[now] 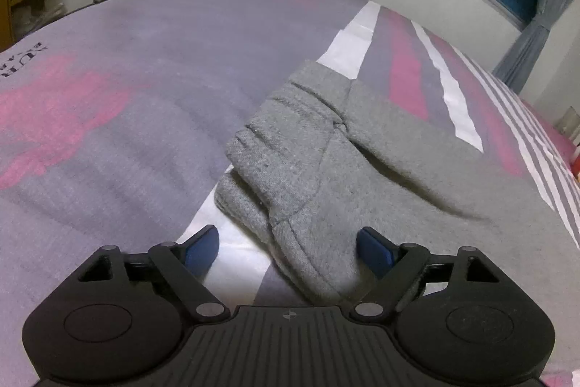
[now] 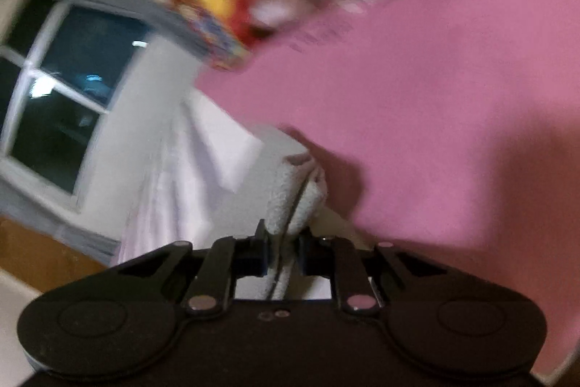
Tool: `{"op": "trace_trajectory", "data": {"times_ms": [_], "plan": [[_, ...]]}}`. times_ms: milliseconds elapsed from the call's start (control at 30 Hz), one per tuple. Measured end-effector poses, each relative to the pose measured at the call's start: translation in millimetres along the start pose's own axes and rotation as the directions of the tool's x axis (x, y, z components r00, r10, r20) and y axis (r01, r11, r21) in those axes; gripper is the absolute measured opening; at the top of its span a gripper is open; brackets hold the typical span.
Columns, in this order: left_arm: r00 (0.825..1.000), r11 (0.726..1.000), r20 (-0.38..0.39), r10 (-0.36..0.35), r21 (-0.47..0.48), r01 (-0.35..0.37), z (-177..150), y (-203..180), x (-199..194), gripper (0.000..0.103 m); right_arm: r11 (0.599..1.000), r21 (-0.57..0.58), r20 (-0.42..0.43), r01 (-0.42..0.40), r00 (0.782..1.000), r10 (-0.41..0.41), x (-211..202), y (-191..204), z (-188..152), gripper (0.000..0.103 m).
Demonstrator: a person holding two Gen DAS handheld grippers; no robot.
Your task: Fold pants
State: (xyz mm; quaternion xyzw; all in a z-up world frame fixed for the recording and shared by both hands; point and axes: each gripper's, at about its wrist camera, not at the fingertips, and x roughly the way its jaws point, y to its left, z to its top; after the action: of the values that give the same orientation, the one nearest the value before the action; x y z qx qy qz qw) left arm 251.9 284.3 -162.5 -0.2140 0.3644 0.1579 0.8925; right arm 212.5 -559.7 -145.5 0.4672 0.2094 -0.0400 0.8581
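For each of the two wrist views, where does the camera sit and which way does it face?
Left wrist: behind the left tongs, looking down across the bedspread at the grey pants; pads wide open, cloth between them ungripped.
Right wrist: behind the right tongs, blurred, facing pink bedding and a window; pads shut on a grey cloth fold.
Shared: grey cloth, apparently the same pants, and a dark window; no hand shows.

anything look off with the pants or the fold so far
The grey pants lie folded on the bed, but askew: they sit diagonally across the stripes, and the upper layer is offset from the one beneath. The left gripper is open over their near edge; the right gripper pinches grey fabric. No damage shows.
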Motion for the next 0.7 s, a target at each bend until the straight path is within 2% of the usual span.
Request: {"op": "trace_trajectory", "data": {"times_ms": [33,67,100,133,167,267,400,567,700], "plan": [[1.0,1.0,0.003,-0.003,0.006,0.003,-0.1,-0.2,0.2,0.084,0.999,-0.031,0.019,-0.018,1.0,0.019,-6.0,2.4,1.2,0.013],[1.0,1.0,0.006,-0.007,0.009,0.007,-0.7,0.2,0.2,0.084,0.998,-0.058,0.019,0.017,1.0,-0.016,-4.7,-1.4,0.7,0.013],[1.0,1.0,0.011,-0.009,0.007,0.009,-1.9,1.5,-0.4,0.084,0.996,-0.043,-0.014,0.073,0.997,-0.073,3.8,-11.7,0.5,0.013],[1.0,1.0,0.014,-0.008,0.008,0.008,-2.3,2.1,-1.0,0.084,0.988,-0.005,-0.086,0.152,0.985,-0.152,19.2,-28.5,-2.2,0.012],[1.0,1.0,0.015,-0.005,0.008,0.005,-2.3,2.0,-1.9,0.084,0.989,0.015,-0.088,0.147,0.986,-0.145,23.3,-35.4,-4.3,0.012],[1.0,1.0,0.024,-0.009,0.005,0.009,-3.2,1.3,-4.6,0.084,0.986,-0.032,-0.068,0.165,0.984,-0.166,23.9,-22.6,-4.6,0.013],[0.997,0.999,0.069,-0.023,-0.032,0.025,-8.8,7.1,-22.5,0.084,0.974,-0.079,-0.093,0.214,0.971,-0.221,25.7,-14.9,-1.6,0.013],[0.995,0.998,0.096,-0.028,-0.054,0.033,-16.1,24.1,-46.7,0.084,0.934,-0.222,-0.082,0.281,0.949,-0.304,28.1,24.0,-5.8,0.014],[0.994,0.996,0.097,-0.047,-0.07,0.054,-26.4,42.5,-59.9,0.085,0.898,-0.369,-0.048,0.239,0.96,-0.276,38.2,87.6,-13.3,0.014]]}}
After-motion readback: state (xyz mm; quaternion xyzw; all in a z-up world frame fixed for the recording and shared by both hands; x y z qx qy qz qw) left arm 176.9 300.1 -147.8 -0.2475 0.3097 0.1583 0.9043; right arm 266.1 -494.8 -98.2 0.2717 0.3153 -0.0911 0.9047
